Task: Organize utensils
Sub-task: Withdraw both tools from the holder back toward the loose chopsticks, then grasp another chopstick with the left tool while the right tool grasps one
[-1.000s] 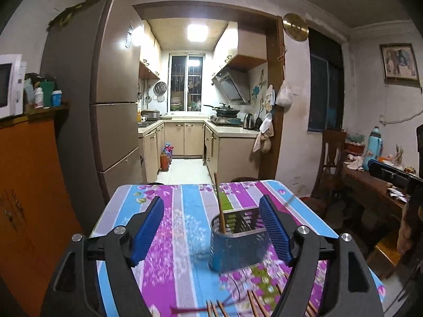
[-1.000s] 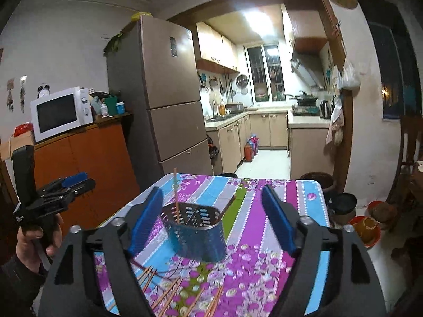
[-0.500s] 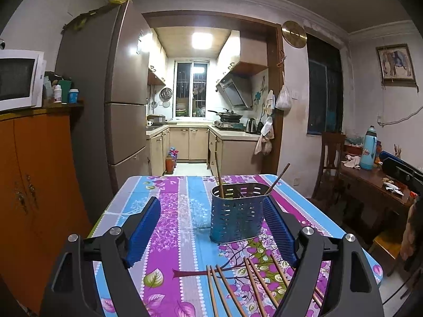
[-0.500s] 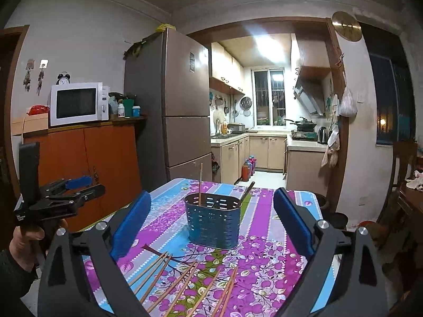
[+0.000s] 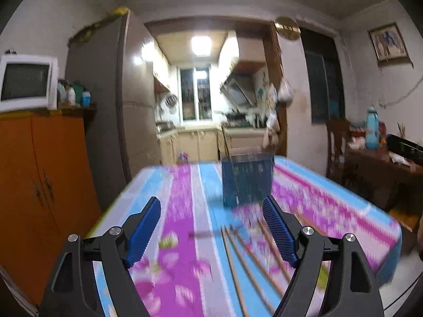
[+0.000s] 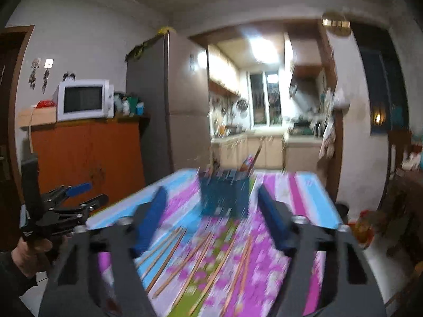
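Two chopsticks [image 6: 255,158] stand in the caddy [image 6: 224,196]; many lie before it. Left tool [image 5: 211,227] spread, right tool [image 6: 211,216] closing, empty.

Dim room, lit mainly by the kitchen ceiling light [image 5: 201,45] upper centre — glare on fridge door [image 5: 137,60]. Heavy motion blur esp. lower frame; fisheye bends the edges, corners black.

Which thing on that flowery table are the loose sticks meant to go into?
Find the table with its pink-and-blue striped floral cloth. Near its far end stands a blue perforated holder. It is the only upright container there; the wooden chopsticks lie flat in front.
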